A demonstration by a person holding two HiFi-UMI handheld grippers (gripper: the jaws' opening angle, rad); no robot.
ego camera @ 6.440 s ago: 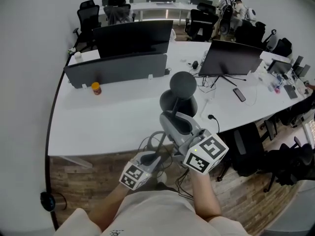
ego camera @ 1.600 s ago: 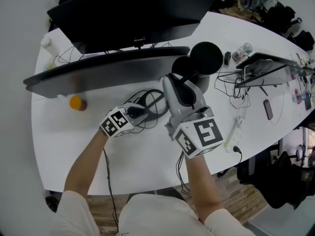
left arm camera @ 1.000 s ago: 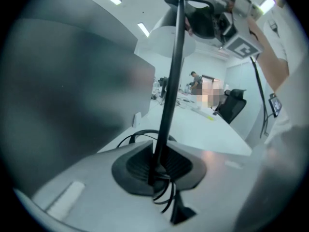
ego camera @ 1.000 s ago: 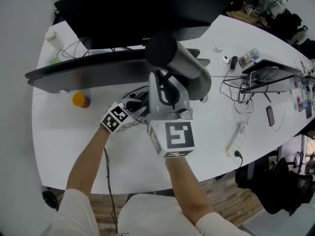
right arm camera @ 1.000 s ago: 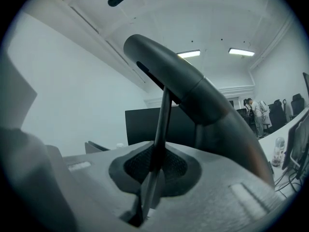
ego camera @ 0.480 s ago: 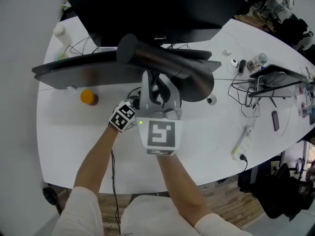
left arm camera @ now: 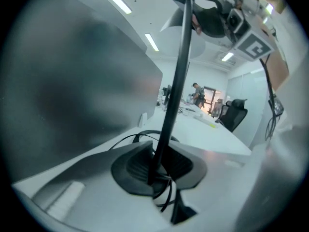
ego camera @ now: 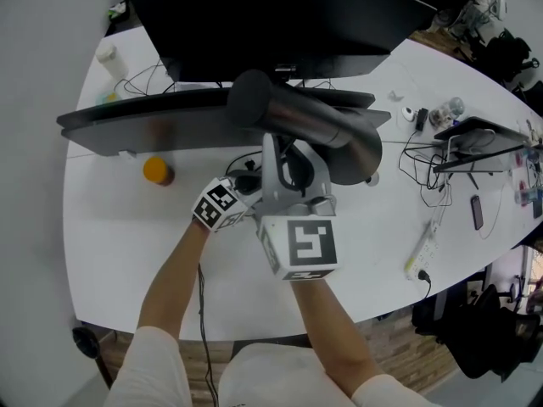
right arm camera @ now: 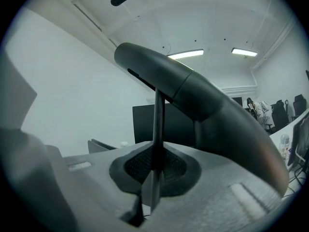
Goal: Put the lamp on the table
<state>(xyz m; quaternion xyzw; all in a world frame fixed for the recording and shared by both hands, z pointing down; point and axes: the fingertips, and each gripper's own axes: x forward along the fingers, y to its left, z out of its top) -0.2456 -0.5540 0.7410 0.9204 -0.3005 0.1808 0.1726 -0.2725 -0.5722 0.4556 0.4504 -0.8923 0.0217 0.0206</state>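
The lamp has a dark grey tube-shaped head (ego camera: 305, 130) on a thin black stem (left arm camera: 175, 76). I hold it over the white table (ego camera: 110, 227), in front of the monitor. My right gripper (ego camera: 288, 166) is shut on the stem just under the head (right arm camera: 193, 95), with the stem (right arm camera: 158, 129) running up between its jaws. My left gripper (ego camera: 250, 183) sits lower and to the left. Its jaws have just been opening a little, but the stem and a loop of black cable still sit pinched at them (left arm camera: 157, 170). The lamp's base is hidden.
A large black monitor (ego camera: 280, 15) and a grey partition (ego camera: 153, 125) stand close behind the lamp. An orange-capped jar (ego camera: 156, 171) is at the left and a white bottle (ego camera: 109, 58) at the far left. A second screen (ego camera: 475, 134), cables, a power strip (ego camera: 422, 248) and a phone (ego camera: 475, 212) lie at the right.
The lamp head has swung round and now lies lengthwise, pointing up-left across the view. Both grippers, still on the stem, shifted slightly right over the last half second.
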